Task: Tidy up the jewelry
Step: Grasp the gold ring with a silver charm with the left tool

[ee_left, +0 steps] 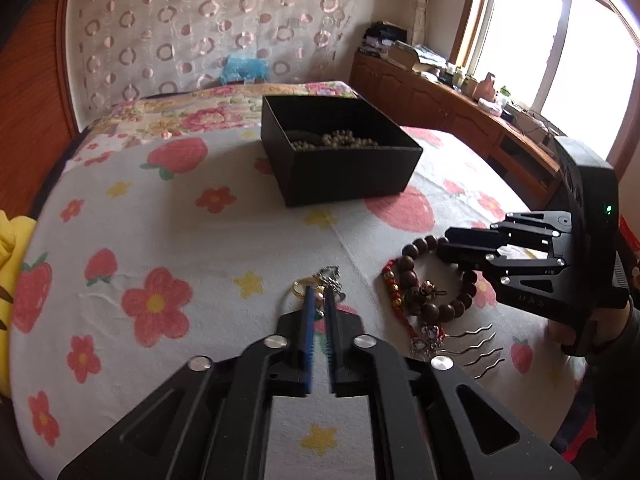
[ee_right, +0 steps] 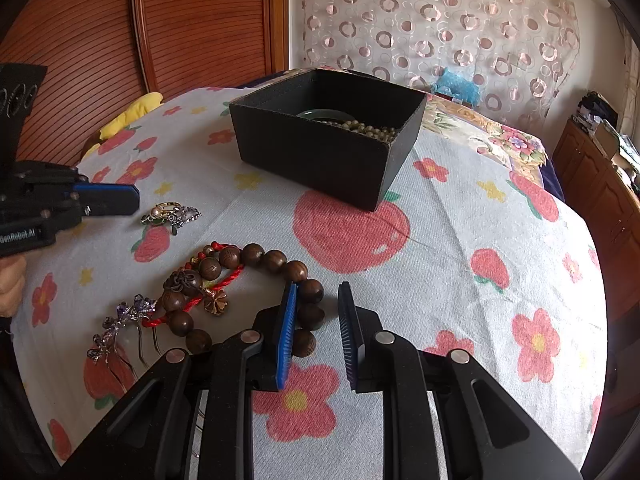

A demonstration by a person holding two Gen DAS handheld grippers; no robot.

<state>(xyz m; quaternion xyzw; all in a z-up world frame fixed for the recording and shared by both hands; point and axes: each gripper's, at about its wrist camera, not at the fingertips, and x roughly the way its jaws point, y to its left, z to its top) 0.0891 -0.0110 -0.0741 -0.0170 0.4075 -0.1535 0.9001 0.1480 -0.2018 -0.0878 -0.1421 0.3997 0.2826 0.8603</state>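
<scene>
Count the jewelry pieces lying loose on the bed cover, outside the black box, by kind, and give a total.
Brown wooden bead bracelet: 1
Red cord bracelet with gold beads: 1
Purple crystal hair comb with wavy metal prongs: 1
Gold ring cluster with silver charms: 1 bundle; separate pieces cannot be told
Total: 4

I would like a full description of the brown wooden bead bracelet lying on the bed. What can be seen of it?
The brown wooden bead bracelet is a loop of large, round, dark, glossy beads, some with carved marks, and a carved knot-like wooden piece. It lies flat on the strawberry-print bed sheet, over a red cord bracelet. The right gripper is open: its left blue pad sits inside the loop, so the loop's nearest beads lie between its pads.
</scene>
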